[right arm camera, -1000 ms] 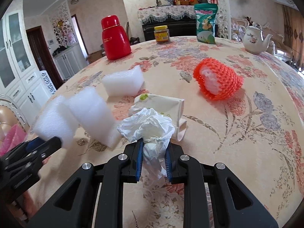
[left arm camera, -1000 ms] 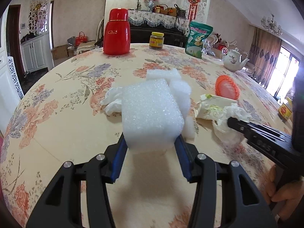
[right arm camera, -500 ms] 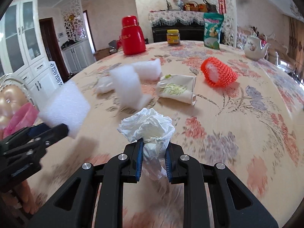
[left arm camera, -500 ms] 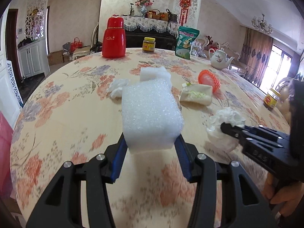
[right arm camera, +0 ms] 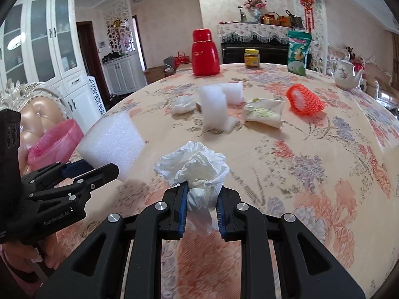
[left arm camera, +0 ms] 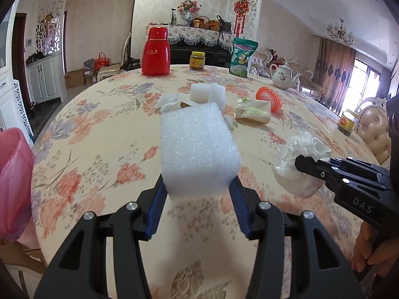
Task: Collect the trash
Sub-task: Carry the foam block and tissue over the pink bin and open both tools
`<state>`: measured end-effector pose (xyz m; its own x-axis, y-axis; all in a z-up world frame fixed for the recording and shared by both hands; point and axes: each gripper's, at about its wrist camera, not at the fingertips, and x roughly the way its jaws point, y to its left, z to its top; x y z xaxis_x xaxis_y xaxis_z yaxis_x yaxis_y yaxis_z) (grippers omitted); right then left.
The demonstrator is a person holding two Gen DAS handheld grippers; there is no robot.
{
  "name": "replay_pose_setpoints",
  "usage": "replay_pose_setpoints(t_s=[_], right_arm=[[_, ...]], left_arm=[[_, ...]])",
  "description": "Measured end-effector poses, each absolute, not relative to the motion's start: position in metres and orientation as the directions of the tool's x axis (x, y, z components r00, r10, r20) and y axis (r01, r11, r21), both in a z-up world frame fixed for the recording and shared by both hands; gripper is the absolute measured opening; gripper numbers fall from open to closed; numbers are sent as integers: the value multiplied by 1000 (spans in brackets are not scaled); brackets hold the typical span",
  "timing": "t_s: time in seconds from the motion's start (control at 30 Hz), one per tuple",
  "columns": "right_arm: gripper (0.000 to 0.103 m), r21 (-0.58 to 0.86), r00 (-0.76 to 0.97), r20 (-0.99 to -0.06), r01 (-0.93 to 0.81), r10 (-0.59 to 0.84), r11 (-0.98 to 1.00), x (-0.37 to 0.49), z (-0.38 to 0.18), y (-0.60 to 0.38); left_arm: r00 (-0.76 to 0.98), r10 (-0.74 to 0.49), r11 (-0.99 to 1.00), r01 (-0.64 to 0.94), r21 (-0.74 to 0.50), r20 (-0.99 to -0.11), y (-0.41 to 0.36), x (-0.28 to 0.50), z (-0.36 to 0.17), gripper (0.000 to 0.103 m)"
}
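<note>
Both hands have pulled back toward the table's near left edge, and the pink-lined bin is now in view just off it, so the drop looks close. Left gripper stays clamped, half-wide, on the foam block. Right gripper stays pinched tight on the crumpled tissue. Farther off, mid-table, more foam pieces, a wrapper and an orange net still wait.

Bare tablecloth nearby; foam pieces, wrapper clustered mid-table.
</note>
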<state>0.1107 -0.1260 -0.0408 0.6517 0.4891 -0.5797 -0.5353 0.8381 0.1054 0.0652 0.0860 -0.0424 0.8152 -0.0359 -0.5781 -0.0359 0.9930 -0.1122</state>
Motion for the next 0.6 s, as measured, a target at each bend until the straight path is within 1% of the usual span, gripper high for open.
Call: replay_pose_setpoints(t_s=[0.27, 0.5, 0.6], right_arm=[[21, 125, 638, -565, -561, 523, 818, 93, -38, -120], [21, 108, 595, -556, -641, 581, 760, 79, -30, -89], [21, 99, 564, -555, -684, 611, 723, 78, -25, -67]], left_arm=[[836, -7, 994, -54, -95, -549, 97, 31, -42, 49], [857, 63, 990, -118, -75, -511, 123, -8, -39, 48], [860, 115, 983, -171, -68, -496, 143, -22, -34, 48]])
